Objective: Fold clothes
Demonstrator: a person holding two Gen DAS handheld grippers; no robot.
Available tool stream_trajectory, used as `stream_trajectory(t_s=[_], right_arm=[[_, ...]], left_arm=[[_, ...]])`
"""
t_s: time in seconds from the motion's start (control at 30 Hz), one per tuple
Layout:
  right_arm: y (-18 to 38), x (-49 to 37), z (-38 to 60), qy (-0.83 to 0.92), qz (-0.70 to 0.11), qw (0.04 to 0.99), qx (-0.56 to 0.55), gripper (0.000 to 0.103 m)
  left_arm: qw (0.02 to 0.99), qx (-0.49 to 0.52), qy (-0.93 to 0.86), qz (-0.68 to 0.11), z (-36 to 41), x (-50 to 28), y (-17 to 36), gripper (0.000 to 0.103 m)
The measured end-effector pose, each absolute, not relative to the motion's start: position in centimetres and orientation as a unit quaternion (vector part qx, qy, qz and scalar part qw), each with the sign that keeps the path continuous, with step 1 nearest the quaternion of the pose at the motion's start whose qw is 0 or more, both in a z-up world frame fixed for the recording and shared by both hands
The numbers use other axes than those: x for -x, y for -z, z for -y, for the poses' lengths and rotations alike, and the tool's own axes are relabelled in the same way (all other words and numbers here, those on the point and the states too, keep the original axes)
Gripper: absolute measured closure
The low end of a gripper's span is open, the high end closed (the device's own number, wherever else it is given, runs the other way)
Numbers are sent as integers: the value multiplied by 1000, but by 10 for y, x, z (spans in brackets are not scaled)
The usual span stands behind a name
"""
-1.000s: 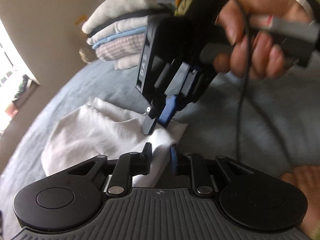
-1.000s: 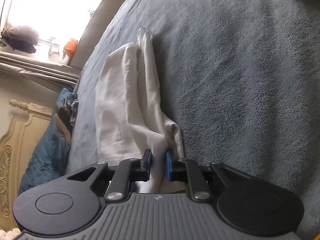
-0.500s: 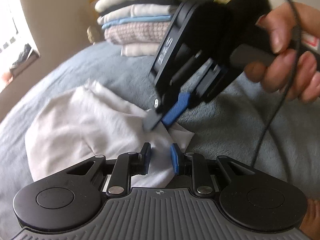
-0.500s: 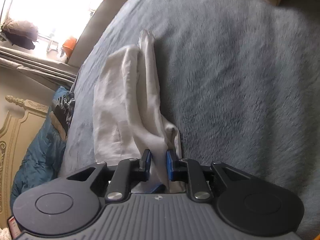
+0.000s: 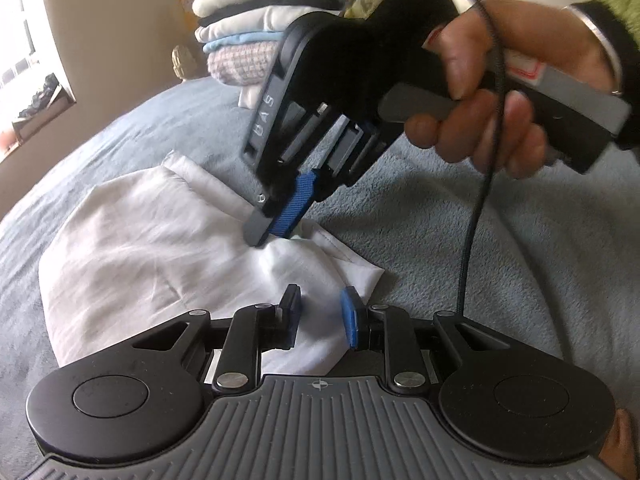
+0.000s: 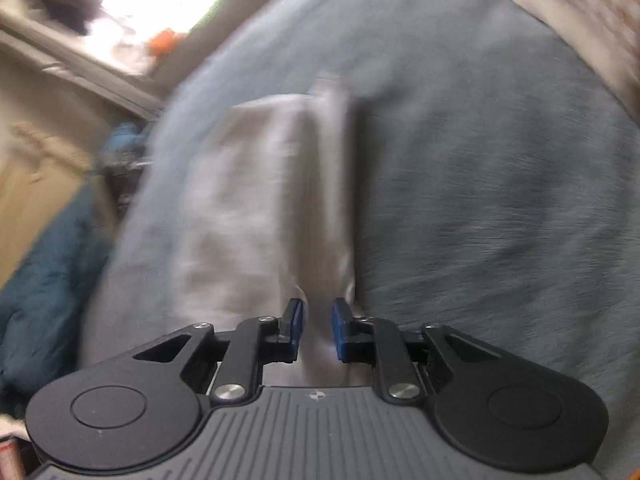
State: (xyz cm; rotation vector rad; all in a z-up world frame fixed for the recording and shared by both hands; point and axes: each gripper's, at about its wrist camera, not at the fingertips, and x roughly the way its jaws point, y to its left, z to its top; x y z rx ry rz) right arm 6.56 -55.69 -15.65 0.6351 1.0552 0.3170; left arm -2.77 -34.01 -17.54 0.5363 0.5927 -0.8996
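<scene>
Garment: a white cloth (image 5: 152, 248) is laid on a grey-blue blanket (image 5: 500, 248), partly folded, with one corner drawn out toward the two grippers. In the right wrist view the same white cloth (image 6: 248, 208) is seen as a long strip running away from the camera, with a raised fold along its right edge.

Left gripper (image 5: 320, 318): the jaws are spread apart, with cloth lying between and beneath the blue pads (image 5: 349, 322). No grasp is seen; the tool is released.

Right gripper (image 5: 280, 224): seen from the left wrist view, it is tilted down, and its tips are set against the cloth just beyond the left gripper. In its own view the right gripper (image 6: 317, 328) has a narrow gap between its pads, and a ridge of cloth is seen passing through that gap. Whether the cloth is pinched cannot be told, since this view is blurred.

Hand (image 5: 492, 92): the handle of the right gripper is held by it, with the fingers wrapped around the trigger. A black cable (image 5: 476, 208) is seen hanging beside it.

Background: a stack of folded clothes (image 5: 244, 36) is placed at the far side of the blanket, well apart from the white cloth.
</scene>
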Motion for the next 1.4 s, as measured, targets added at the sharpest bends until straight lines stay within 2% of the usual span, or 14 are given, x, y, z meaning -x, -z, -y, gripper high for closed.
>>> stream_trajectory(t_s=[0.4, 0.57, 0.8, 0.83, 0.87, 1.0, 1.4], right_arm=[[157, -80, 564, -134, -487, 798, -329, 89], [131, -55, 575, -173, -444, 815, -330, 88], [143, -43, 555, -243, -503, 784, -271, 88], [152, -42, 555, -231, -510, 782, -273, 89], [161, -41, 556, -219, -517, 781, -274, 95], [179, -35, 566, -197, -508, 772, -327, 97], [189, -26, 565, -164, -479, 781, -364, 97]], left_arm=[[809, -236, 461, -279, 336, 21, 177, 80], [804, -220, 474, -284, 332, 16, 178, 79], [792, -210, 496, -287, 328, 15, 177, 73], [790, -209, 498, -289, 328, 13, 177, 73], [788, -207, 499, -294, 328, 11, 177, 73], [780, -198, 507, -311, 321, 8, 172, 73], [697, -312, 566, -313, 291, -6, 129, 73]])
